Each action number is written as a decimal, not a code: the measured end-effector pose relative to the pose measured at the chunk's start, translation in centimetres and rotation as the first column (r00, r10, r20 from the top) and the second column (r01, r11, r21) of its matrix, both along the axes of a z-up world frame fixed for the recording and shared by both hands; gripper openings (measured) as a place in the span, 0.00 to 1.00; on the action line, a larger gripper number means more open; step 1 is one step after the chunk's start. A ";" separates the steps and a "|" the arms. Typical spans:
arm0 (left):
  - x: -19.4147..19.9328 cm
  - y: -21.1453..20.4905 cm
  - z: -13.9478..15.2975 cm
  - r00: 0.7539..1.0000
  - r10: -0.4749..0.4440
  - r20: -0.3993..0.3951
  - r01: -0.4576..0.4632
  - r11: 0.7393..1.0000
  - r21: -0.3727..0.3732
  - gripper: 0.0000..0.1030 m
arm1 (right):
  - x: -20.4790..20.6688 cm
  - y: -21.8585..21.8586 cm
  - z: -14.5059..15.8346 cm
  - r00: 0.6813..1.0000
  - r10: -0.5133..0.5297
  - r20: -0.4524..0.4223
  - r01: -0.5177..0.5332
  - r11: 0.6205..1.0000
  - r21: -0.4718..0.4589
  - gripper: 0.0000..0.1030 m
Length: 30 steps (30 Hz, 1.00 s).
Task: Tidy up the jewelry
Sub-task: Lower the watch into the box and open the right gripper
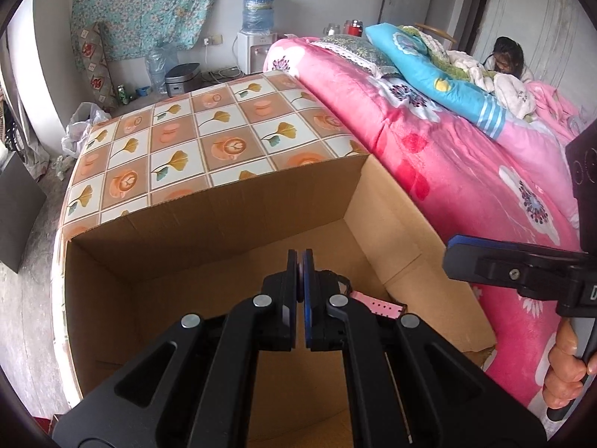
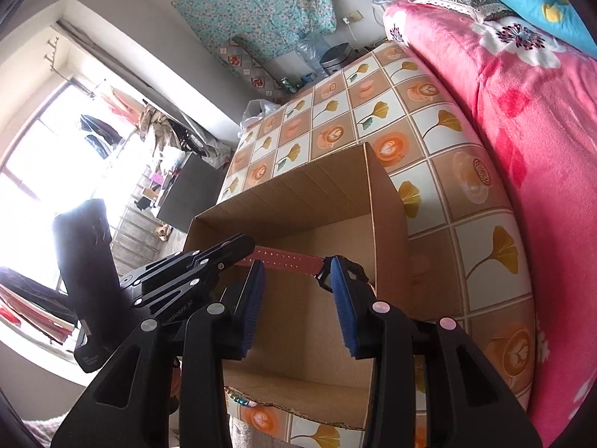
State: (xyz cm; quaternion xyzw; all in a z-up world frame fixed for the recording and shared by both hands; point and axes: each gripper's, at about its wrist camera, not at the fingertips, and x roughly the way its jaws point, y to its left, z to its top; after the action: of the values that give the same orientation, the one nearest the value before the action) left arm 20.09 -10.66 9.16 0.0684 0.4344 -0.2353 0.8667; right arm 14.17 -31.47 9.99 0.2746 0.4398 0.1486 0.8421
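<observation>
Pink perforated rubber watch strap with black case (image 2: 283, 259) hangs over the open brown cardboard box (image 2: 298, 194), inside its mouth, near the box's right wall. We read our left tool (image 1: 299, 272) as clamped tight on the strap's free end, so the watch is carried over the box, probably to be dropped in. Our right tool (image 2: 298, 291) has jaws apart with nothing between the blue pads (image 2: 345, 298); the watch case sits just beyond its right pad, touching or not we cannot tell. Long axis runs roughly level, left to right in the right wrist view, case end pointing toward the box's right wall. Box stands on the tile-patterned worktop (image 2: 440, 156), at the near edge beside the pink floral bed (image 2: 541, 149).
</observation>
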 end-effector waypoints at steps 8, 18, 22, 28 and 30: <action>0.4 6.7 0.2 0.987 0.158 0.024 -0.158 0.987 0.001 0.32 | 1.7 3.9 0.8 0.992 0.125 -0.024 -0.127 0.980 -0.152 0.40; -6.0 13.0 1.5 0.962 0.241 0.132 -0.235 0.970 -0.059 0.77 | 7.3 12.5 -4.6 0.847 0.385 -0.367 -0.527 0.698 -0.485 0.47; -8.2 15.4 1.1 0.944 0.292 0.152 -0.284 0.956 -0.069 0.81 | 9.5 13.4 -7.0 0.802 0.365 -0.473 -0.587 0.626 -0.513 0.47; -9.8 18.1 0.0 0.935 0.328 0.137 -0.321 0.944 -0.073 0.82 | 10.8 13.4 -9.9 0.768 0.310 -0.560 -0.619 0.581 -0.528 0.47; -10.2 18.8 -0.3 0.932 0.338 0.132 -0.331 0.941 -0.077 0.82 | 10.8 13.4 -10.2 0.768 0.303 -0.564 -0.622 0.565 -0.542 0.47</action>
State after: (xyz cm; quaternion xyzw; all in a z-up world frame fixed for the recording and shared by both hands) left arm 9.89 8.10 8.82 -0.0132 0.3698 -0.0904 0.9246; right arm 24.98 -18.11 -0.16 -0.1718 0.6847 0.1295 0.6964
